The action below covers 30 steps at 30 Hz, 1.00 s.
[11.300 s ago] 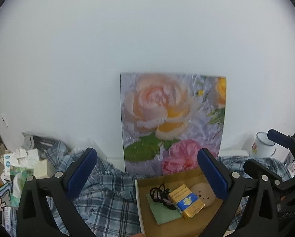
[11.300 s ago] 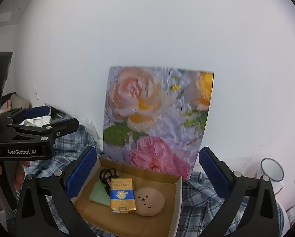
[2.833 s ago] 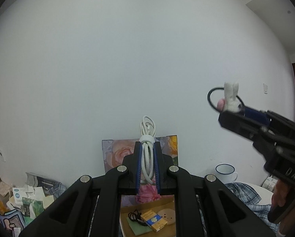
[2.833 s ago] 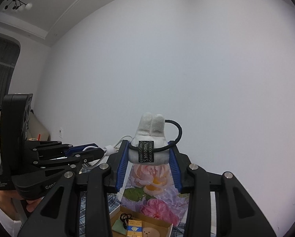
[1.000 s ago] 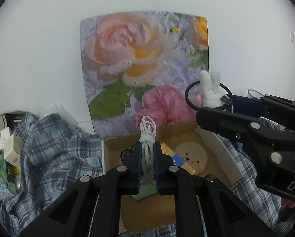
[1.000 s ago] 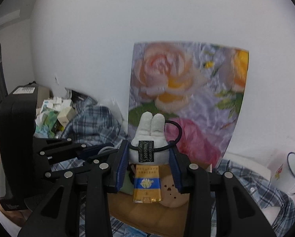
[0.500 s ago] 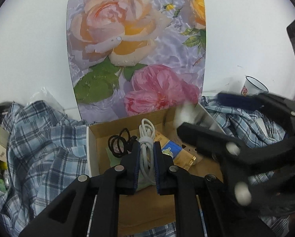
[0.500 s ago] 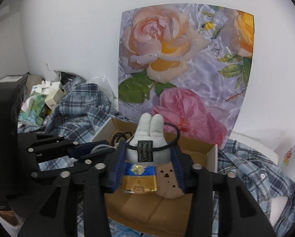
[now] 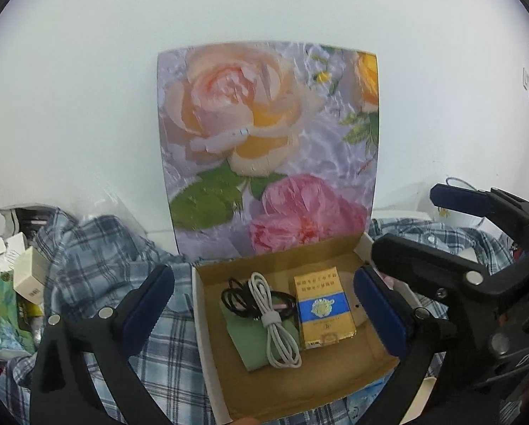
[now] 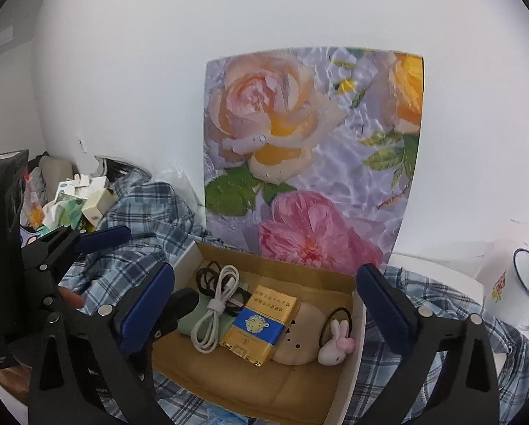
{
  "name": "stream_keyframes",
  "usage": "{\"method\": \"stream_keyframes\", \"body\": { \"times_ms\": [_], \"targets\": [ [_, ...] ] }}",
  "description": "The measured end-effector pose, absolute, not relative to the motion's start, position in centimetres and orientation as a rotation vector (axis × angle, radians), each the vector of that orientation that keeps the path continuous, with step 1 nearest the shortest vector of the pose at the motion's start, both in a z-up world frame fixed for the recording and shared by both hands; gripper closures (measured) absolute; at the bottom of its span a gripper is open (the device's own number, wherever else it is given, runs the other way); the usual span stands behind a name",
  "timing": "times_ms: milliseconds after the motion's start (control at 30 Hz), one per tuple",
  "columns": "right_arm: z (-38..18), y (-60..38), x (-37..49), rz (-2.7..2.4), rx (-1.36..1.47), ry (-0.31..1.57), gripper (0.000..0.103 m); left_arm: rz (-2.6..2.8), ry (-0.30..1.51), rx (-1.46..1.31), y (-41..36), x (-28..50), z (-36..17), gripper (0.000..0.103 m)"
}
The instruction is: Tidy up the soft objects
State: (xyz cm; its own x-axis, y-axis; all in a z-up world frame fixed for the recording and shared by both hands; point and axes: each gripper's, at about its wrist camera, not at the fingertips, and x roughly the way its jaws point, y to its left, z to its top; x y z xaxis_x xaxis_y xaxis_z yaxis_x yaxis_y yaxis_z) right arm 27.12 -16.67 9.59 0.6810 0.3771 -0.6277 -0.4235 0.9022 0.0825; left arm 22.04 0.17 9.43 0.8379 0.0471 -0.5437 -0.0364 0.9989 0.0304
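An open cardboard box [image 9: 292, 386] [image 10: 229, 382] lies on a plaid cloth. In it are a coiled white cable [image 9: 276, 322] [image 10: 213, 313], black hair ties [image 9: 236, 301] [image 10: 207, 276], a green cloth [image 9: 252, 340] [image 10: 190, 320], a yellow and blue pack [image 9: 322, 310] [image 10: 260, 322], a beige round pad [image 10: 299, 333] and a white bunny hair tie [image 10: 335, 345]. My left gripper [image 9: 264, 311] is open and empty above the box. My right gripper [image 10: 264, 304] is open and empty above the box, and also shows in the left wrist view [image 9: 448, 233].
A rose picture board [image 9: 268, 148] [image 10: 310, 156] leans on the white wall behind the box. A blue plaid shirt [image 9: 101, 258] [image 10: 151, 209] surrounds the box. Small boxes and packets [image 9: 20, 276] [image 10: 76, 202] pile at left. An enamel mug [image 10: 519, 290] stands at right.
Both grippers came down to the box and opened. The white cable left my left gripper and the bunny hair tie left my right gripper; both now lie in the box.
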Motion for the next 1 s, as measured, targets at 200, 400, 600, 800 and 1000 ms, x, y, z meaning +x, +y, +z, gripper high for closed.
{"method": "stream_keyframes", "body": {
  "times_ms": [200, 400, 600, 800, 1000],
  "targets": [
    [12.2, -16.5, 25.7, 0.443, -0.079, 0.61, 0.0, 0.059, 0.52, 0.026, 0.2, 20.8, 11.5, 0.0],
    [15.0, -16.3, 23.9, 0.437, -0.091, 0.529, 0.0, 0.063, 0.455, 0.016, 0.3, 19.1, 13.9, 0.0],
    [18.3, -16.5, 21.5, 0.447, -0.092, 0.446, 0.0, 0.086, 0.36, 0.007, 0.4, 16.4, 17.1, 0.0],
    [21.4, -16.2, 18.6, 0.445, -0.117, 0.374, 0.0, 0.084, 0.284, 0.01, 0.6, 13.6, 19.9, 0.0],
    [23.9, -16.2, 15.8, 0.451, -0.143, 0.291, 0.0, 0.079, 0.22, 0.0, 0.8, 10.8, 22.1, 0.0]
  ]
}}
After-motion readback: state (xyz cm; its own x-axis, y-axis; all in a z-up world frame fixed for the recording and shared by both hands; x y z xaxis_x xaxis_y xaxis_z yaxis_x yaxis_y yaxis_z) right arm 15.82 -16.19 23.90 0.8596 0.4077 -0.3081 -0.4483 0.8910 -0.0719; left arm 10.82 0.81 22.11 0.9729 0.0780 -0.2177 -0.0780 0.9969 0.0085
